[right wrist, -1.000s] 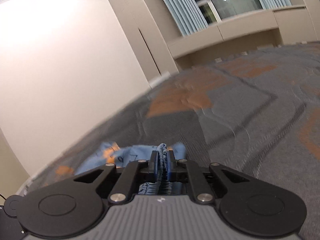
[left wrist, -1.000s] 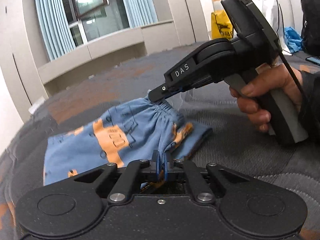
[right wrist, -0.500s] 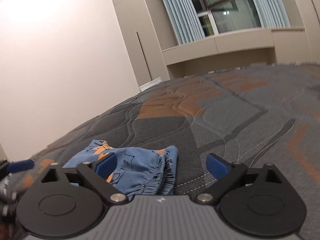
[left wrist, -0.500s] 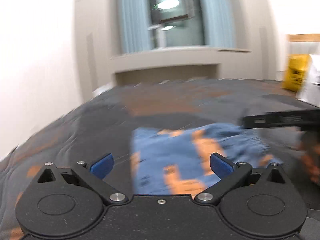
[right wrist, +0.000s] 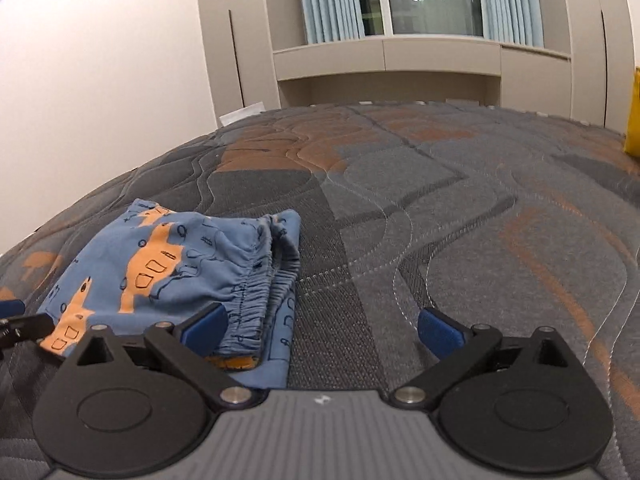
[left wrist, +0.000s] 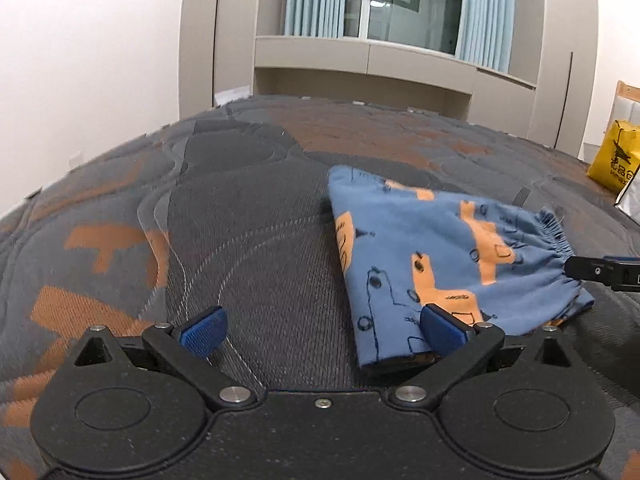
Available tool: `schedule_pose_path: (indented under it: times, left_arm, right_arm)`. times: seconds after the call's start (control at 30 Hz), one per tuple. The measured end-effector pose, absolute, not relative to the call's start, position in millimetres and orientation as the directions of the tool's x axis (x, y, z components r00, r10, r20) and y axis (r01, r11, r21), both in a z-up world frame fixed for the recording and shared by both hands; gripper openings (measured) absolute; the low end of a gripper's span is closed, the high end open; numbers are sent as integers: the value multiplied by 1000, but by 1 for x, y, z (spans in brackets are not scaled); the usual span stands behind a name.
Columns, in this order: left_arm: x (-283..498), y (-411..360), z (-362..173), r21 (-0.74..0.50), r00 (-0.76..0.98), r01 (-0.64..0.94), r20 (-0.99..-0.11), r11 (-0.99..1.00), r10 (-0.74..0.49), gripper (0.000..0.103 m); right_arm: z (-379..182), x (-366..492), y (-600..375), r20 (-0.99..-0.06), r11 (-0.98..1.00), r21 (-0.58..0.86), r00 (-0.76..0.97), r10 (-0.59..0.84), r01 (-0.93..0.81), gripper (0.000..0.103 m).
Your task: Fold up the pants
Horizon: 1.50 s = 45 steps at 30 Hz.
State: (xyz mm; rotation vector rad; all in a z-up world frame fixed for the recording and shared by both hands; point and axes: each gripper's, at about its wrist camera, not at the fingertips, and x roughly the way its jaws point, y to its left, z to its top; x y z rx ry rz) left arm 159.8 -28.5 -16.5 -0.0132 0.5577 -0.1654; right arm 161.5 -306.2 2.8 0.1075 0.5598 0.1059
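The left gripper [left wrist: 322,330] stands with its jaws spread wide and nothing between the blue pads; only the quilted cover shows in the gap, and its right-hand pad sits just over the near edge of the pants [left wrist: 448,256] without pressing on them. The right gripper [right wrist: 322,326] is likewise wide open and empty, its left-hand pad close above the gathered waistband, bare cover showing between the pads. The pants, blue with orange printed shapes and dark outline drawings, lie folded in a flat bundle on the bed [left wrist: 248,216], with layers stacked so that the elastic waistband shows doubled along one edge in the right wrist view [right wrist: 180,264]. From the left wrist view the bundle lies to the right of the gripper's centre line; from the right wrist view it lies to the left. A black fingertip of the right gripper juts in at the right edge of the left wrist view, next to the waistband. The bed cover is grey with rust-orange patches and stitched curves. Beyond it stand beige cabinets [left wrist: 400,68], a window [right wrist: 416,4] with pale blue curtains, and a yellow bag [left wrist: 614,156] at the far right.
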Motion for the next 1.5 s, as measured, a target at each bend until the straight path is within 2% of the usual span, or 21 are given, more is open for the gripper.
schedule_pose_path:
  times: [0.17, 0.27, 0.43, 0.53, 0.57, 0.67, 0.87, 1.0, 1.17, 1.33, 1.5]
  left_arm:
    - [176, -45, 1, -25, 872, 179, -458, 984, -170, 102]
    - [198, -60, 7, -22, 878, 188, -444, 982, -178, 102]
    - [246, -78, 4, 14, 853, 187, -499, 982, -155, 102]
    - [264, -81, -9, 57, 837, 163, -537, 985, -107, 102]
    - [268, -79, -13, 42, 824, 164, -554, 986, -114, 102]
    - [273, -71, -19, -4, 808, 165, -573, 986, -137, 103]
    - [257, -64, -9, -20, 847, 153, -513, 988, -141, 102]
    - [251, -66, -13, -29, 826, 135, -549, 990, -129, 102]
    - [235, -68, -10, -36, 824, 130, -552, 991, -128, 102]
    - [216, -68, -14, -62, 806, 137, -573, 989, -148, 102]
    - [201, -63, -26, -79, 794, 128, -589, 989, -149, 102]
  right_arm:
    - [25, 171, -292, -426, 990, 54, 894, 142, -132, 103]
    - [32, 196, -274, -394, 974, -12, 897, 201, -224, 103]
    - [27, 238, -244, -435, 921, -128, 855, 282, -369, 103]
    - [13, 258, -241, -467, 930, -190, 862, 196, -314, 103]
    - [7, 266, -244, -500, 943, -187, 853, 149, -274, 103]
    - [7, 272, -261, -524, 961, -76, 831, 188, -265, 103]
    - [17, 251, -278, -424, 980, -13, 889, 175, -199, 103]
    - [11, 257, -279, -499, 988, -62, 862, 92, -142, 103]
    - [16, 242, -284, -461, 992, -41, 883, 87, -119, 103]
    - [17, 216, -294, -447, 994, 33, 889, 104, -100, 103]
    - [9, 205, -306, -507, 990, 124, 854, 120, -66, 103]
